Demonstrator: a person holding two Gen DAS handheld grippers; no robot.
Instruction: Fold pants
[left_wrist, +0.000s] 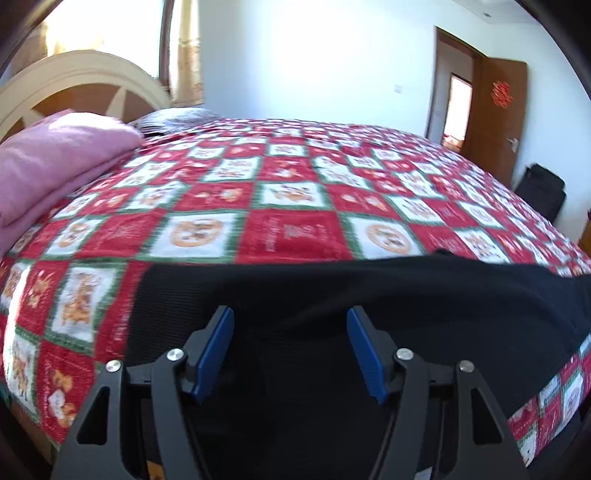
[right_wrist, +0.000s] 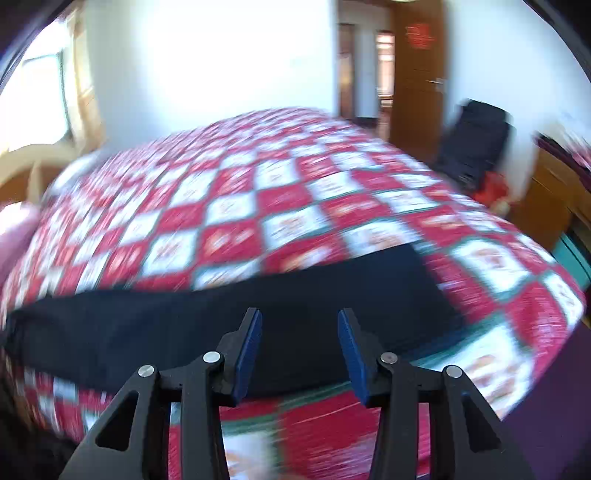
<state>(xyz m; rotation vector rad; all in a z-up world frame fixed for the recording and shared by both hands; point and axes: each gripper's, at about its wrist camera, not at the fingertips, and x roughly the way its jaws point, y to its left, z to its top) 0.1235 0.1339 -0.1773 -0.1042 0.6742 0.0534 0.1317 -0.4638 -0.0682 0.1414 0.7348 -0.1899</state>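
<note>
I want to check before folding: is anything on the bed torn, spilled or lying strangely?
Nothing stands out. The black pants lie flat in a long band on the checked bedspread; no tear or spill shows.

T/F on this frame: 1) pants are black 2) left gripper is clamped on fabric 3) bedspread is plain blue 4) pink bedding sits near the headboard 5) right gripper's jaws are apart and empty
1) True. The pants are black and lie along the near edge of the bed.
2) False. The left gripper has its jaws apart, nothing pinched between them.
3) False. The bedspread is a red, white and green check.
4) True. The pink bedding lies by the headboard.
5) True. The right gripper is open above the pants, holding nothing.
</note>
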